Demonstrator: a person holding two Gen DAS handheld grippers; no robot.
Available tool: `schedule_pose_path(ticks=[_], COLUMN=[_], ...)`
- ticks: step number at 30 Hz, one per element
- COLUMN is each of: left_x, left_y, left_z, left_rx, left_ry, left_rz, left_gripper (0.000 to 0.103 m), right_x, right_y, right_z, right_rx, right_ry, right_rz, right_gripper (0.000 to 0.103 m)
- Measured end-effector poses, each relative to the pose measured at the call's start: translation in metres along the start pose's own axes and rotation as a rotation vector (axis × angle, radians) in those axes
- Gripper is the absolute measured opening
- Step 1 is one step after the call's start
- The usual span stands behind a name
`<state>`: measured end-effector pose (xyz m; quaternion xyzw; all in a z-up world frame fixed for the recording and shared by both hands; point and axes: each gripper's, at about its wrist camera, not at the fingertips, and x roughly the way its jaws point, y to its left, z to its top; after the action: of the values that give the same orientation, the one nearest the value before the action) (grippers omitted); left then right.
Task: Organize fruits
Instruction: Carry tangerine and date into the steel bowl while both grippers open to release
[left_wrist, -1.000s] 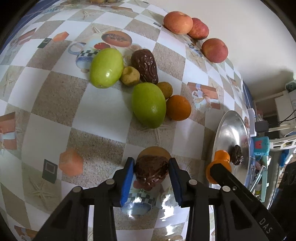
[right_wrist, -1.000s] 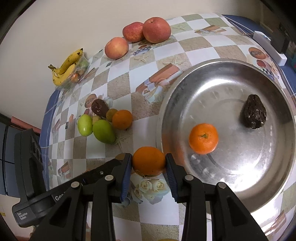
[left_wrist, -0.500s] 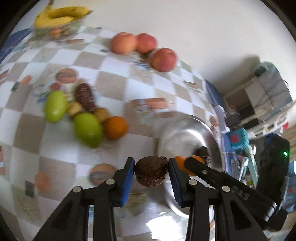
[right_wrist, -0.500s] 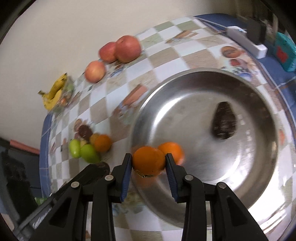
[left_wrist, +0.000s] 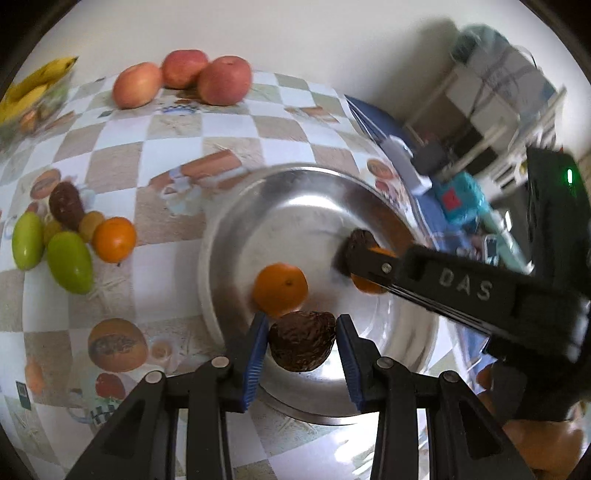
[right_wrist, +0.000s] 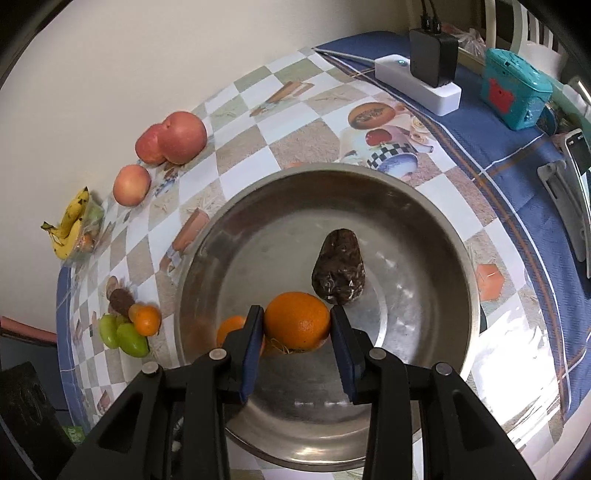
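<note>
A second orange (right_wrist: 232, 328) sits half-hidden behind the right gripper (right_wrist: 297, 326), which clamps a smooth round orange (right_wrist: 296, 320) above the shiny steel bowl (right_wrist: 436, 229). The left gripper (left_wrist: 300, 341) grasps a dark, wrinkled avocado (left_wrist: 302, 340) over the bowl's near rim.

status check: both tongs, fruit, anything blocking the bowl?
Left tongs shut on dark avocado; right tongs shut on orange. Both over steel bowl. One orange, one avocado inside; drop spots free.
</note>
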<state>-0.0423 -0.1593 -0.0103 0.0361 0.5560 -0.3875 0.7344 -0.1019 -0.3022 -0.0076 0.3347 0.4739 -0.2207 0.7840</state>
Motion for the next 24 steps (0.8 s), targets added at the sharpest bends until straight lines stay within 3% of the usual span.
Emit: schedule_pose_path(ticks=[10,24], left_x=[0.017,0.020], left_y=[0.000,0.000], left_z=[-0.006,-0.006], left_rx=[0.038,0.066], left_ry=[0.044,0.043], left_rz=[0.055,0.085], left_gripper=[0.040,0.041], right_x=[0.023,0.036], right_y=[-0.003,-0.004], right_z=[-0.006,-0.009], right_rx=[0.009,0.021], right_ry=[0.081,0.112], right_rz=[-0.005,0.006], right_gripper=[0.038,0.038])
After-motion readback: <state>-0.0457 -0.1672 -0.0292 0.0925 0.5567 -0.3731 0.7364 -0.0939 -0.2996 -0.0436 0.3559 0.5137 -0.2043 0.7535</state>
